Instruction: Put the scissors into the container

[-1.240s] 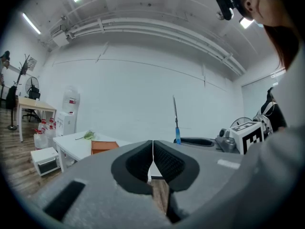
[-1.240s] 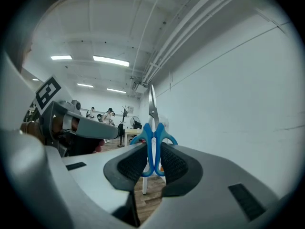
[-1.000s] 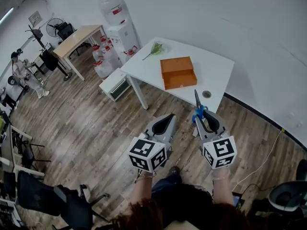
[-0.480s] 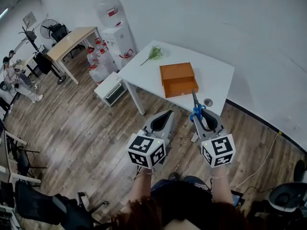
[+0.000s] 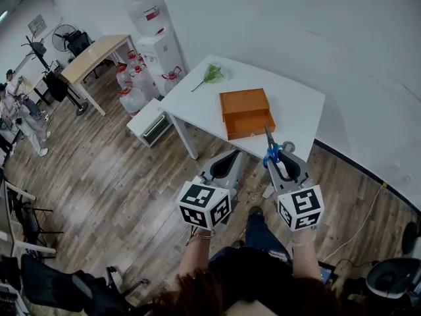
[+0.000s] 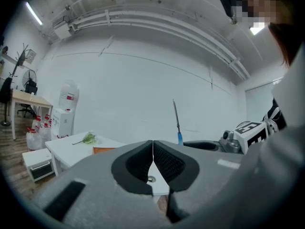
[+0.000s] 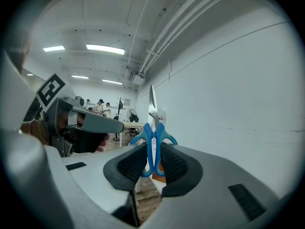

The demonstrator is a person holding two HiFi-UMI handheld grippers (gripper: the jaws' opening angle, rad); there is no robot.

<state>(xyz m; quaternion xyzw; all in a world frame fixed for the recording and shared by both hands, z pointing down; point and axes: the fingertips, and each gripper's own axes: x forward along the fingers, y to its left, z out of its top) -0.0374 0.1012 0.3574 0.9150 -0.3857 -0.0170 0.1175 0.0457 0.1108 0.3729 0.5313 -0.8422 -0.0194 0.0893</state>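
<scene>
Blue-handled scissors (image 5: 272, 151) (image 7: 153, 136) stand blades-up between the jaws of my right gripper (image 5: 279, 166) (image 7: 152, 162), which is shut on their handles. The blades point toward the white table (image 5: 302, 107). An orange open-topped container (image 5: 244, 112) rests on that table, ahead and slightly left of the scissors. My left gripper (image 5: 225, 168) (image 6: 152, 168) is shut with nothing in it, held beside the right one, short of the table's near edge. In the left gripper view the scissors' blade (image 6: 177, 120) rises at the right.
A green sprig (image 5: 212, 73) lies at the table's far left corner. The table has a round cable hole (image 5: 288, 146) near its front edge. A water dispenser (image 5: 158, 41) and water bottles (image 5: 135, 87) stand left of the table. Wooden desk (image 5: 95, 58), chairs and people are further left.
The view has drifted a little closer to the white table, so table and container sit slightly lower and nearer the grippers. Both grippers keep their pose; the scissors stay gripped.
</scene>
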